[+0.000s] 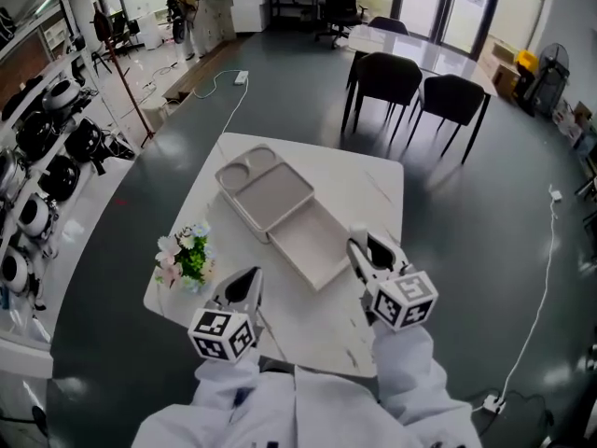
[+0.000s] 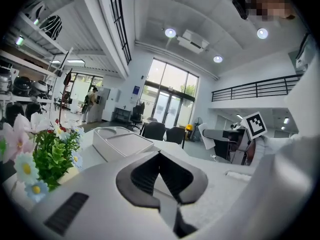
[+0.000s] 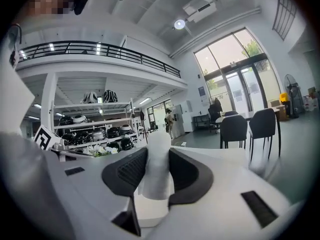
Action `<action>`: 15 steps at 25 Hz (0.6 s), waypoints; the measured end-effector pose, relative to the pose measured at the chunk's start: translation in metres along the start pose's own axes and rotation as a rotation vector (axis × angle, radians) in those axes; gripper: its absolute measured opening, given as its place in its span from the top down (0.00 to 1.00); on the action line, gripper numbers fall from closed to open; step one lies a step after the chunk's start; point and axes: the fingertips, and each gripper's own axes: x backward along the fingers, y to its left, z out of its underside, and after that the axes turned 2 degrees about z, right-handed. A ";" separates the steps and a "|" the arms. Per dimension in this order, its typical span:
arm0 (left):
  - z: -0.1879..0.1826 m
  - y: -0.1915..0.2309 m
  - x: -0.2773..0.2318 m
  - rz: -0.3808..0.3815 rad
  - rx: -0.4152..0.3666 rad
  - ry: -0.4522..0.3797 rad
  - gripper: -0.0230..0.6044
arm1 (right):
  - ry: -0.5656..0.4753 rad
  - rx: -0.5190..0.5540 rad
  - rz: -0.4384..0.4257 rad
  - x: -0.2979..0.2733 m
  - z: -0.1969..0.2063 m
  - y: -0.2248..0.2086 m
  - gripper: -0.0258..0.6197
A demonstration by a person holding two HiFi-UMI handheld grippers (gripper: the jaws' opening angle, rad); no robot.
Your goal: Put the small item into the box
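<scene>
A pale open box [image 1: 312, 245] lies on the white table [image 1: 378, 189], with its lid [image 1: 266, 192] folded back to the far left. My right gripper [image 1: 370, 253] hovers at the box's near right edge. In the right gripper view it [image 3: 156, 156] is shut on a small white cylindrical item [image 3: 157, 171] that stands upright between the black pads. My left gripper [image 1: 244, 287] sits near the table's front left, short of the box. Its jaws [image 2: 160, 156] meet at the tips with nothing between them. The box lid [image 2: 122, 141] shows ahead of it.
A small pot of artificial flowers [image 1: 187, 255] stands at the table's left edge, next to my left gripper. Black chairs [image 1: 387, 77] stand beyond the table. Shelves of helmets [image 1: 47, 147] line the left wall, and a cable [image 1: 541, 297] runs over the floor at right.
</scene>
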 end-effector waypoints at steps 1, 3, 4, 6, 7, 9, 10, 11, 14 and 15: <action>0.002 0.002 -0.005 -0.001 0.004 0.010 0.97 | 0.019 0.003 -0.006 -0.009 0.004 -0.001 0.77; 0.007 0.008 -0.016 -0.002 0.013 0.031 0.97 | 0.062 0.010 -0.021 -0.027 0.014 -0.004 0.77; 0.009 0.012 -0.022 -0.001 0.017 0.041 0.97 | 0.084 0.014 -0.031 -0.037 0.020 -0.004 0.77; 0.013 0.020 -0.035 -0.001 0.019 0.060 0.97 | 0.125 0.024 -0.059 -0.057 0.030 -0.003 0.77; 0.016 0.024 -0.041 0.000 0.019 0.070 0.97 | 0.147 0.028 -0.076 -0.067 0.036 -0.003 0.77; 0.023 0.029 -0.052 0.003 0.025 0.090 0.97 | 0.196 0.041 -0.099 -0.084 0.048 -0.002 0.77; 0.026 0.031 -0.057 0.006 0.031 0.098 0.97 | 0.220 0.052 -0.105 -0.091 0.053 -0.002 0.77; 0.030 0.033 -0.062 0.008 0.037 0.105 0.97 | 0.243 0.060 -0.110 -0.098 0.059 -0.003 0.77; 0.037 0.038 -0.074 0.016 0.052 0.119 0.97 | 0.300 0.079 -0.127 -0.117 0.074 -0.002 0.77; 0.039 0.040 -0.077 0.019 0.056 0.123 0.97 | 0.318 0.089 -0.134 -0.123 0.078 -0.002 0.77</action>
